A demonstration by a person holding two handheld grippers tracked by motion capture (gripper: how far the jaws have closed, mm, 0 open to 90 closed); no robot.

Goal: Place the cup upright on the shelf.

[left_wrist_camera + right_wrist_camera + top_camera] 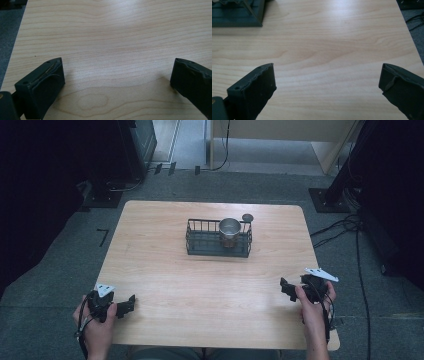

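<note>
The cup (230,231) stands upright in the right end of the wire basket (200,240), past the middle of the table (165,280). Both grippers are well apart from it at the near edge, the left gripper (131,303) and the right gripper (283,287) each with jaws spread wide and empty. This looks like the start; next would be a reach forward to the cup's rim, likely with the right.

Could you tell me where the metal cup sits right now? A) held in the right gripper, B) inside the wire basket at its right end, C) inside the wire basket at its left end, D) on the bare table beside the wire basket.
B: in the high view the metal cup stands upright inside the wire basket, at its right end, while both grippers are back near the table's near edge.
</note>
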